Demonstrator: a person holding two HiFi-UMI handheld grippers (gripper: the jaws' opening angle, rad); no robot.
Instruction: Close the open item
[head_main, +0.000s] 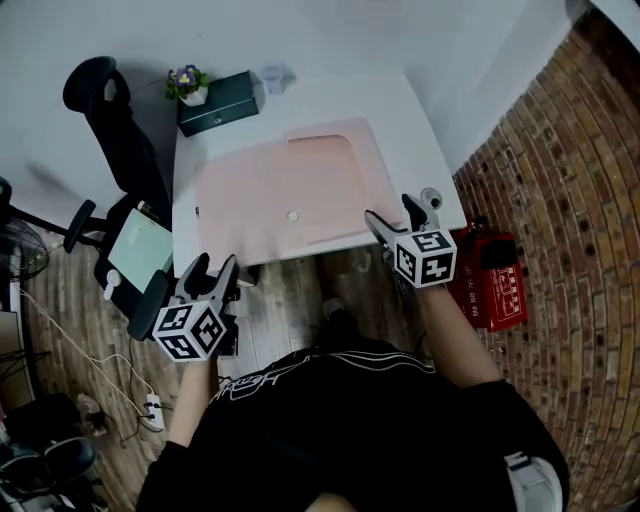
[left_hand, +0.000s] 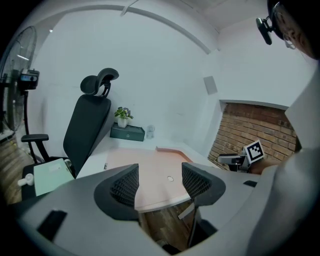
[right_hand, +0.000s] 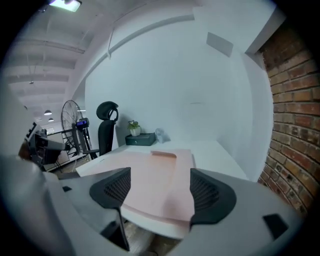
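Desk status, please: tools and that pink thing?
Left tool open, empty. Right tool open, empty. Pink mat flat on desk, untouched. Nothing in the way.

I see a white desk (head_main: 425, 140) in the upper middle of the head view. A plain white wall (head_main: 300, 35) runs across the top and a red brick wall (head_main: 560, 170) runs down the right side. A black office chair (head_main: 130, 155) stands just beside the desk's left edge. The floor (head_main: 285, 300) is wood plank. In the right gripper view a standing fan (right_hand: 70, 114) shows at the left, and a ceiling light (right_hand: 65, 4) glows at the top left.
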